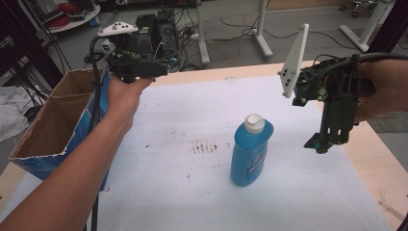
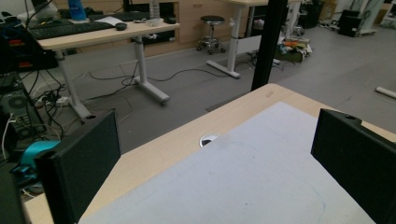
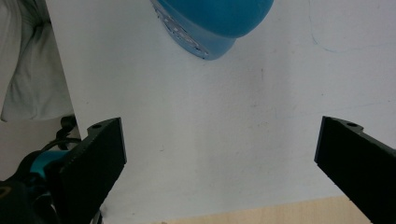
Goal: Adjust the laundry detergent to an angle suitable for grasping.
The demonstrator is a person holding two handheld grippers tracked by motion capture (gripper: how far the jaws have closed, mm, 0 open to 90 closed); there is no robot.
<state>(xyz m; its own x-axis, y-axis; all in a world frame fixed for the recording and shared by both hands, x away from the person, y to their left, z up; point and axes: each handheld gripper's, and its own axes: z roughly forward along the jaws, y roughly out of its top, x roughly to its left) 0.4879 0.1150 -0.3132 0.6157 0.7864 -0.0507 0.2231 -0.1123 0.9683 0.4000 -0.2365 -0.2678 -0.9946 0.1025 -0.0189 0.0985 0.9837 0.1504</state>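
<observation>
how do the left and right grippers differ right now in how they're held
The left gripper is held level, aimed out past the table's far edge; the right gripper points steeply down at the white sheet. The left gripper sits beside the cardboard box, farther from the blue bottle; the right gripper hangs just right of the bottle. Both have their fingers wide apart and hold nothing.
</observation>
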